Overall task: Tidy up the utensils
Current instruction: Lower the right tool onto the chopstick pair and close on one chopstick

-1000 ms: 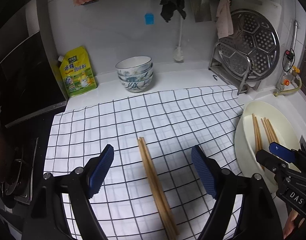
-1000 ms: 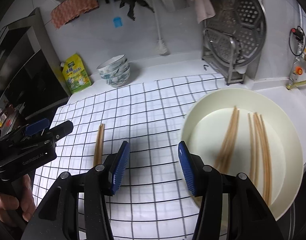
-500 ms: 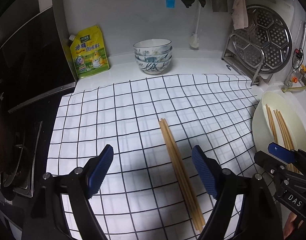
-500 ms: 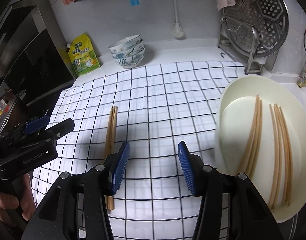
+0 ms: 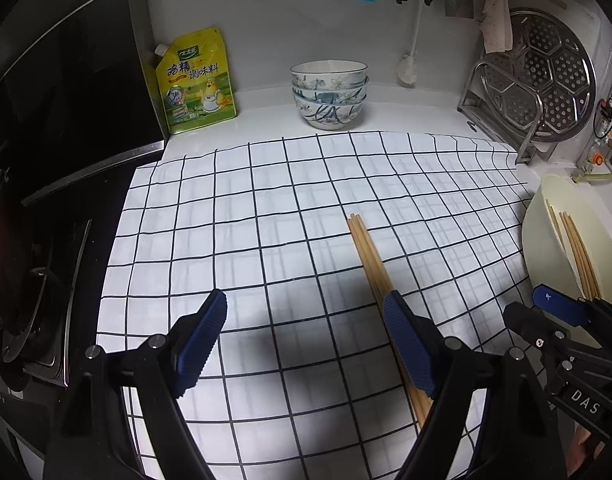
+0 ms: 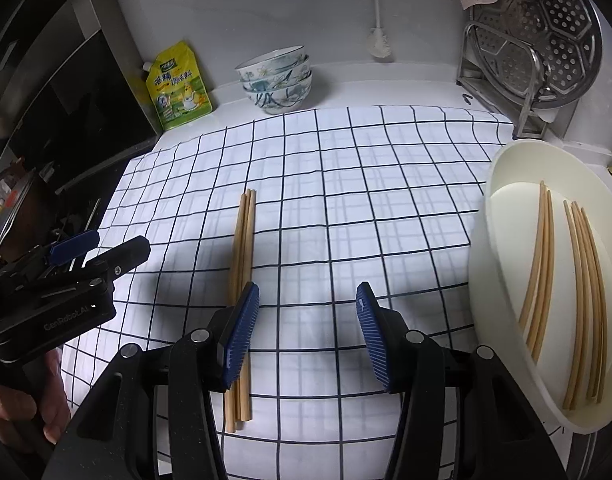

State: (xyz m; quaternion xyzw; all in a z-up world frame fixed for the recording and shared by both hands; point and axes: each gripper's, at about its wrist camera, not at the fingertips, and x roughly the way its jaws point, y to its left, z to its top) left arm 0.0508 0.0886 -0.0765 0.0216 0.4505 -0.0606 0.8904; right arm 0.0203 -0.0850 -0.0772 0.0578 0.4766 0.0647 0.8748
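Note:
A small bundle of wooden chopsticks (image 5: 369, 256) (image 6: 242, 240) lies on the white checked cloth (image 5: 266, 220) (image 6: 365, 184). A cream plate (image 5: 545, 216) (image 6: 505, 168) at the right edge holds several more chopsticks (image 5: 573, 248) (image 6: 581, 280). My left gripper (image 5: 306, 308) stands open above the cloth, its right finger over the bundle. My right gripper (image 6: 307, 300) is open too, with nothing between its fingers; its left finger overlaps the bundle's near part. Each view shows the other gripper at its side edge.
Stacked patterned bowls (image 5: 327, 92) (image 6: 276, 80) and a yellow seasoning pouch (image 5: 196, 80) (image 6: 178, 88) stand at the back wall. A metal rack with a perforated steamer plate (image 5: 545, 76) (image 6: 537, 40) is at the back right. A black stove (image 5: 46, 240) borders the cloth on the left.
Both grippers moved left and lower over the cloth. The bundle shifted right in the left wrist view, and the plate slid to the right edge in the right wrist view. Jaws unchanged.

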